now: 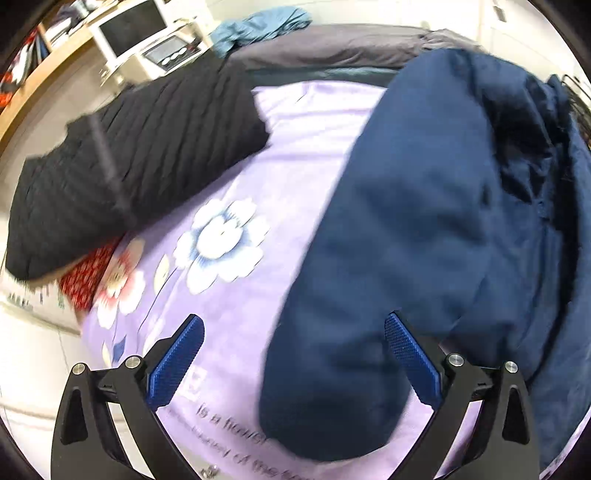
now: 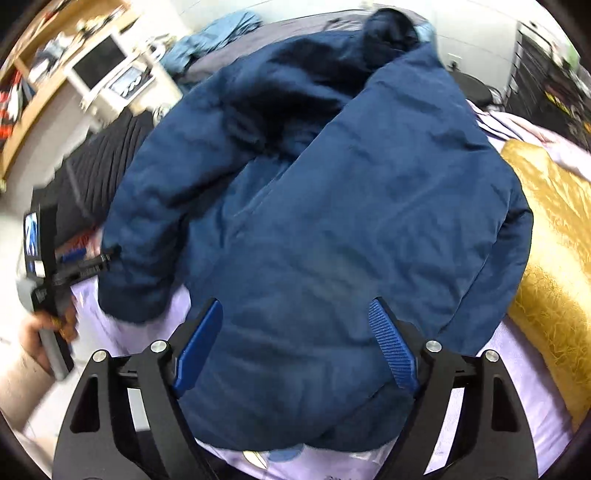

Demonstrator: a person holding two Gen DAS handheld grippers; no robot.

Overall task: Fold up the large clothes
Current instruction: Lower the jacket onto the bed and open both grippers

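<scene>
A navy blue padded jacket [image 2: 332, 206] lies spread on a lilac floral bedsheet [image 1: 229, 177], hood at the far end. In the left wrist view its sleeve [image 1: 369, 295] runs down to a rounded cuff between the jaws. My left gripper [image 1: 293, 319] is open, its blue pads [image 1: 177, 358] wide apart and clear of the cloth. My right gripper [image 2: 295, 303] is open too, above the jacket's lower body near the hem. The right wrist view also shows the left gripper [image 2: 86, 258] beside that sleeve, held by a hand [image 2: 37, 332].
A black ribbed garment [image 1: 129, 158] lies at the left of the bed over a red patterned cloth [image 1: 88, 273]. A golden quilt [image 2: 554, 240] lies to the right. A light blue cloth [image 1: 258, 26], a grey blanket [image 1: 332, 48] and a desk with a white monitor [image 1: 129, 29] are beyond.
</scene>
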